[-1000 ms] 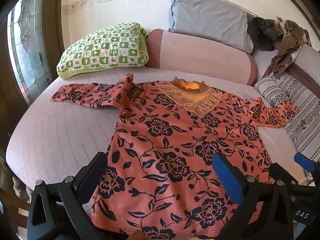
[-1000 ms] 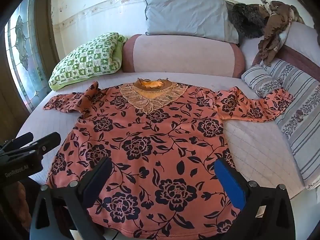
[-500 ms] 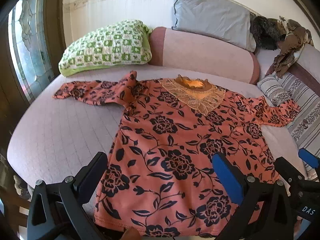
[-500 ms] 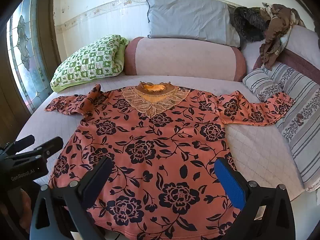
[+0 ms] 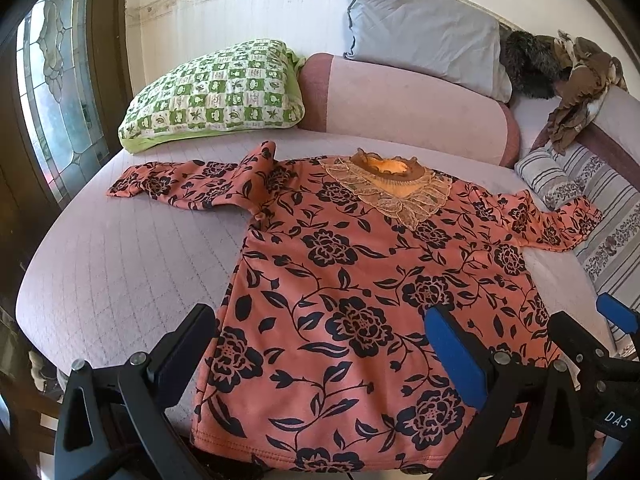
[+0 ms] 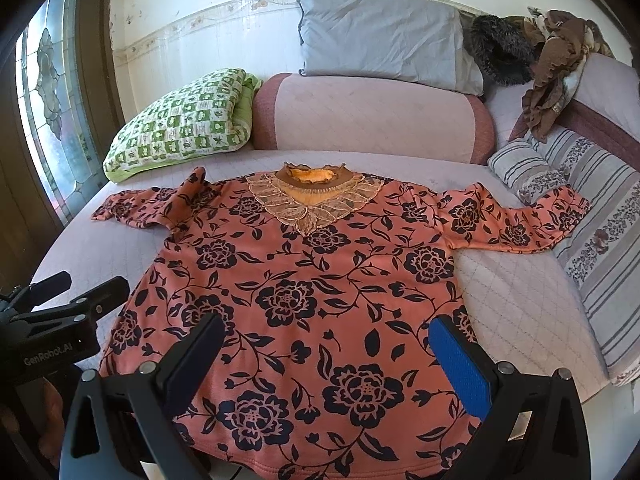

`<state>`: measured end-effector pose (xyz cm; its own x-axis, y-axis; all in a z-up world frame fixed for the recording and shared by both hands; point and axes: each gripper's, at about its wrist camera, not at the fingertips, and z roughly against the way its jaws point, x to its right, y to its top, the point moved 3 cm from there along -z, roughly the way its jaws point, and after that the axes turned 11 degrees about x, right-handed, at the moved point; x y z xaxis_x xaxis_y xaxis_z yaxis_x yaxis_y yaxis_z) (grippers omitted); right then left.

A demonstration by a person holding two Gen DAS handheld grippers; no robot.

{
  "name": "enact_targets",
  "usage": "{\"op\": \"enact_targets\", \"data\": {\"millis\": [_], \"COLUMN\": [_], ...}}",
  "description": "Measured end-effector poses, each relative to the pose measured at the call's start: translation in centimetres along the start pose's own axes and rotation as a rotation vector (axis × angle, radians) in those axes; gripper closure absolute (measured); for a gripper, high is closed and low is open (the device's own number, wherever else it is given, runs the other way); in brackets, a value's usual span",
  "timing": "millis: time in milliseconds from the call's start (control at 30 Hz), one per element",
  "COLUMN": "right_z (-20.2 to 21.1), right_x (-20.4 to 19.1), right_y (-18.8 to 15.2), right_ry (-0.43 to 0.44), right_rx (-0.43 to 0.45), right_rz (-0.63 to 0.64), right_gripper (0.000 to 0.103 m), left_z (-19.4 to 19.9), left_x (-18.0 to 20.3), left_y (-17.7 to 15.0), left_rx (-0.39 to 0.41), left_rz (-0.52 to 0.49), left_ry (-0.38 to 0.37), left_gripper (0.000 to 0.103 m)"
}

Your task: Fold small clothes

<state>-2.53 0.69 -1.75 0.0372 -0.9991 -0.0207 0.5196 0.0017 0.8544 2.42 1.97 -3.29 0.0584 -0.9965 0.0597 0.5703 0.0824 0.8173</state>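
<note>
In the left wrist view, the floral top (image 5: 360,288) lies spread flat, front up, on the bed (image 5: 120,264), collar at the far end and hem at the near edge. Its long axis runs near to far, almost straight away from the camera. The left gripper (image 5: 320,344) hovers just above the near hem with its jaws wide apart and nothing between them; the black finger sits over the top's left side seam and the blue one over the right half of the body. The left sleeve (image 5: 180,188) stretches out to the far left, a little rumpled where it joins the shoulder, and lies well apart from this gripper. The right gripper (image 5: 600,344) shows at the right edge, beside the top's right hem corner.

In the right wrist view, the same top fills the middle, its hem nearest and the lace collar (image 6: 312,196) farthest. The right gripper (image 6: 326,356) also stands spread open and empty over the lower body, its blue finger close to the right side seam. The right sleeve (image 6: 516,220) reaches far right until it touches the striped cushion (image 6: 600,248). The left gripper (image 6: 76,292) appears at the left, near the left hem corner, its jaws parted.

Judging from this, each gripper is nearer its own side's hem corner than its sleeve, so a sleeve-first fold would call for a reach to the far side, left for left, right for right.
</note>
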Motion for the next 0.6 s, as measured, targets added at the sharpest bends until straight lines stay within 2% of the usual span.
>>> {"op": "enact_targets", "data": {"millis": [600], "right_z": [-0.26], "right_x": [0.04], "right_y": [-0.33], "right_ry": [0.000], "right_rx": [-0.008], "right_rz": [-0.004], "right_gripper": [0.000], "left_z": [0.04], "left_x": [-0.02], "left_y": [-0.11], "left_rx": [-0.002], "left_rz": [-0.002], "left_ry": [-0.003], "left_gripper": [0.000]}}
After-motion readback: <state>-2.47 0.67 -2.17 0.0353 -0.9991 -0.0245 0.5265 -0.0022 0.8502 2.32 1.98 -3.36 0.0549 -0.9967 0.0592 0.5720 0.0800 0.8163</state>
